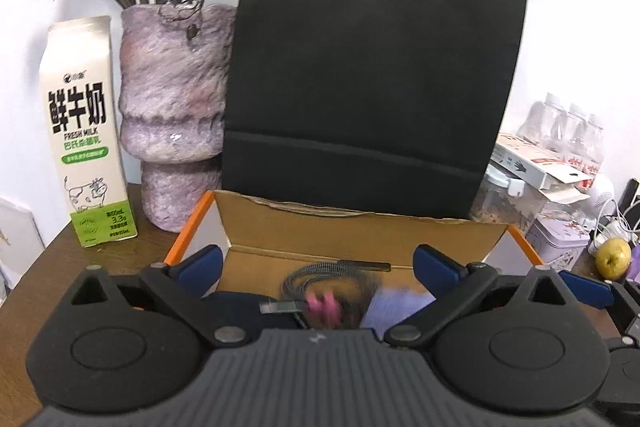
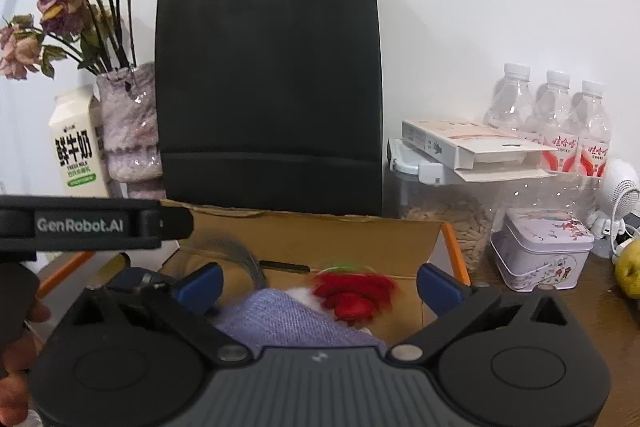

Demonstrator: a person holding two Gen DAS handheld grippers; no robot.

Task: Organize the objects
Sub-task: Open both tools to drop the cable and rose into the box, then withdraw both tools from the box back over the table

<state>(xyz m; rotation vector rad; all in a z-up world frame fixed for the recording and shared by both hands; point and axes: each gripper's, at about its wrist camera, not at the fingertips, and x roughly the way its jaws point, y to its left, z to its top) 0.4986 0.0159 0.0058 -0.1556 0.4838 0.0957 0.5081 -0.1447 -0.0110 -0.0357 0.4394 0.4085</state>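
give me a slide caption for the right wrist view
Open right gripper above a cardboard box holding a red toy.

Milk carton (image 1: 86, 135), flower vase (image 1: 174, 115), black paper bag (image 1: 368, 75) behind.

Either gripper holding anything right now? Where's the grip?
Nothing held. Left gripper and right gripper both stand open over the cardboard box; no fingers touch its contents.

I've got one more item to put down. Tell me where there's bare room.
Bare wood lies in front of the milk carton, left of the cardboard box. Right of the box is crowded: tin, jar, bottles, apple.
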